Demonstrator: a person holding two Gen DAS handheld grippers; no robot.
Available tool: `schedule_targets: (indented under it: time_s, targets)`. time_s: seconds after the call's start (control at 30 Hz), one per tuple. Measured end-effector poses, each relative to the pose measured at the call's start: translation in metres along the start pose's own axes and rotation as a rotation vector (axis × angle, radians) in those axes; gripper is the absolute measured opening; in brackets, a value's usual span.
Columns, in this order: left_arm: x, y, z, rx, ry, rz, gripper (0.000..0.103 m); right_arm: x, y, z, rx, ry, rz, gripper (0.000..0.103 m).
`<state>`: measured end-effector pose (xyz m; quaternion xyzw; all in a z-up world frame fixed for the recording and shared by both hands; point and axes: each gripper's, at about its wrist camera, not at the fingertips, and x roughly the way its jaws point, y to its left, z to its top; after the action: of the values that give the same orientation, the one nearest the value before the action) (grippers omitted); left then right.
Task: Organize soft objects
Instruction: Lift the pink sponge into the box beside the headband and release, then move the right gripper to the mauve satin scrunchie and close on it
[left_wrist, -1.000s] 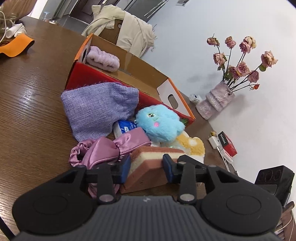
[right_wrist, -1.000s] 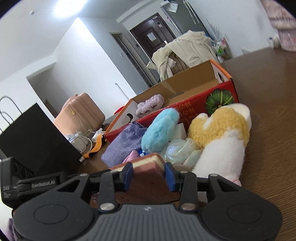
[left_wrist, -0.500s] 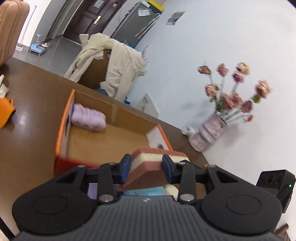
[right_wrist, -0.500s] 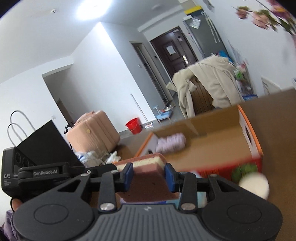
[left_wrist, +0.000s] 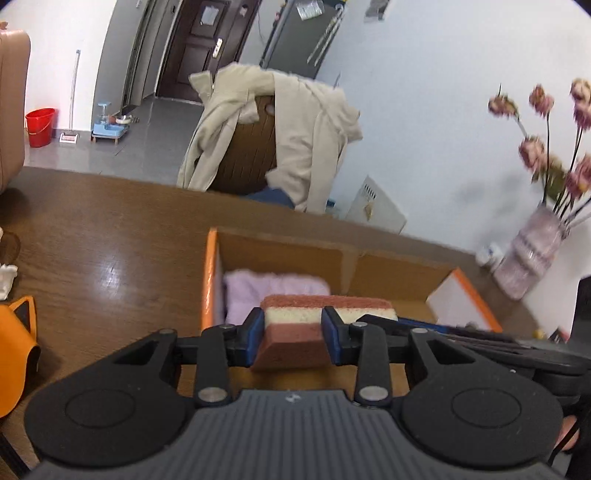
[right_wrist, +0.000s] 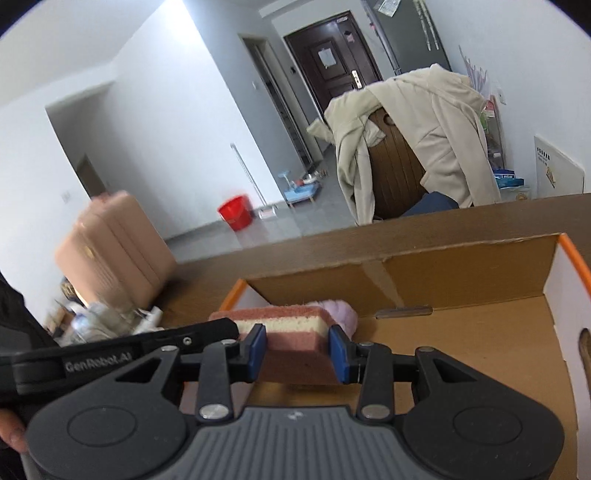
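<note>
A layered sponge (left_wrist: 325, 303), pink over cream over brown, hangs above the open cardboard box (left_wrist: 210, 280). My left gripper (left_wrist: 292, 334) grips one end of it; its blue pads press the sponge's sides and the jaws are closing a little. My right gripper (right_wrist: 297, 350) is shut on the other end of the same sponge (right_wrist: 280, 317). A fluffy lilac piece (left_wrist: 273, 288) lies in the box's far left corner, just beyond the sponge. In the right wrist view the box floor (right_wrist: 480, 350) lies bare to the right.
The box sits on a brown wooden table (left_wrist: 92, 240). An orange object (left_wrist: 14, 350) lies at the table's left. A vase of pink flowers (left_wrist: 528, 266) stands at the right. Behind the table is a chair draped with a beige jacket (left_wrist: 280, 147).
Both grippers have carried the sponge up off the pile of soft things and forward over the box. The pile has dropped out of view.
</note>
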<state>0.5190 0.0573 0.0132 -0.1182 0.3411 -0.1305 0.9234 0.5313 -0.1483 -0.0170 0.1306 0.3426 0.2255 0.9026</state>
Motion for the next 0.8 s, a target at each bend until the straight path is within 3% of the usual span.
schedule_targets:
  time_s: [0.23,0.43,0.6,0.8]
  targets:
    - [-0.012,-0.014,-0.031,0.15,0.043,0.048,0.036,-0.002,0.003,-0.018,-0.069,0.149,0.026,0.039]
    - [-0.031,-0.021,-0.032,0.136,0.046,0.076,0.059,0.007,0.008,-0.027,-0.085,0.235,0.019,0.041]
    - [-0.056,-0.021,-0.022,0.109,0.012,0.096,0.06,-0.003,0.012,-0.024,-0.09,0.205,0.021,0.048]
    - [-0.105,-0.039,-0.022,0.126,-0.039,0.097,0.07,-0.068,0.021,-0.01,-0.107,0.101,-0.003,0.056]
